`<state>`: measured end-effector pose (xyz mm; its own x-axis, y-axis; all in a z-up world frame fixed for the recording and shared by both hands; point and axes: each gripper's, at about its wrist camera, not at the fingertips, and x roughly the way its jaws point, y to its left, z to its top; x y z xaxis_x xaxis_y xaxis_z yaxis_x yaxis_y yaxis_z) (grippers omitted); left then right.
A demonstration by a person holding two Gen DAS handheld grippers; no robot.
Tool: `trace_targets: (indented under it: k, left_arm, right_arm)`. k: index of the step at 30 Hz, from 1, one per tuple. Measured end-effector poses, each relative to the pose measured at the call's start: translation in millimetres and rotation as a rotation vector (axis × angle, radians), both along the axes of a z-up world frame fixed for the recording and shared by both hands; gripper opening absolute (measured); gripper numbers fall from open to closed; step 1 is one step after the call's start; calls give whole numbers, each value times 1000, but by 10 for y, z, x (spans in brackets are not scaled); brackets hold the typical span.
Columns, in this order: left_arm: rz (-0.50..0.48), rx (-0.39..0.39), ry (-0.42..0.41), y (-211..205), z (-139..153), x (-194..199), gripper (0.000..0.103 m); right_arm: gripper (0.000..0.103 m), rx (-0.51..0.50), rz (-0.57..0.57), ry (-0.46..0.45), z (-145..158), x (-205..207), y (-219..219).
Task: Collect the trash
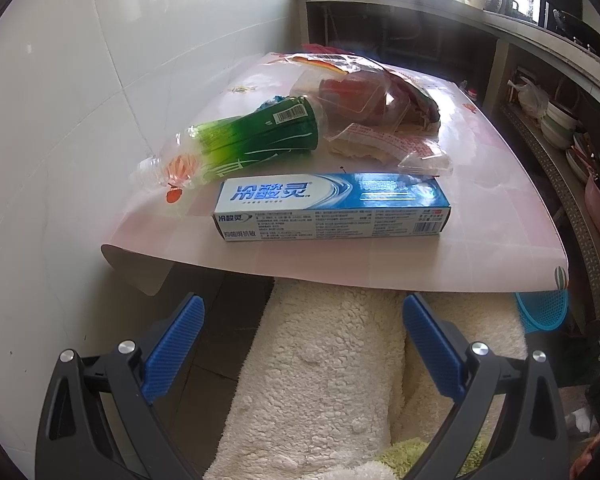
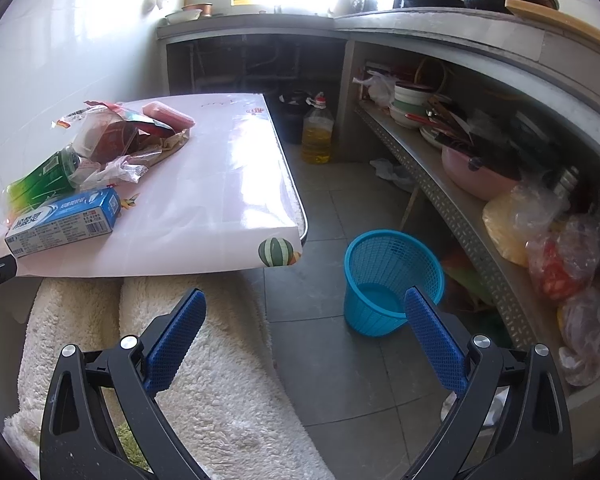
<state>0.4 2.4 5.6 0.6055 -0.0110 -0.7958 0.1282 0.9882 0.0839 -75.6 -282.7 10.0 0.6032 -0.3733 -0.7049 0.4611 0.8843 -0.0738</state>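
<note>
A blue and white toothpaste box (image 1: 332, 206) (image 2: 64, 220) lies near the front edge of the pink-covered table (image 1: 480, 240) (image 2: 220, 200). Behind it lie a green plastic wrapper (image 1: 252, 136) (image 2: 40, 184), a clear plastic tray (image 1: 352, 96) and crumpled clear wrappers (image 1: 400, 144) (image 2: 116, 168). A blue mesh bin (image 2: 392, 280) (image 1: 540, 310) stands on the floor right of the table. My left gripper (image 1: 302, 314) is open, below the table's front edge, short of the box. My right gripper (image 2: 304, 308) is open over the floor, its right finger in front of the bin.
Cream fleece-covered legs (image 2: 204, 360) of a person fill the space under the table edge. A white tiled wall (image 1: 60, 120) runs along the left. Shelves on the right hold bowls (image 2: 412, 100), a pink basin (image 2: 472, 176) and plastic bags (image 2: 560, 260). An oil bottle (image 2: 318, 132) stands on the floor.
</note>
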Motion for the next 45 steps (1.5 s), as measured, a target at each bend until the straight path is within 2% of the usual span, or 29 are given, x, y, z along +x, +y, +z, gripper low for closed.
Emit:
trace_targets:
  k: [45]
  left_arm:
    - [15, 2, -1, 100, -115, 90, 97]
  right_arm:
    - [95, -2, 5, 12, -20, 49, -33]
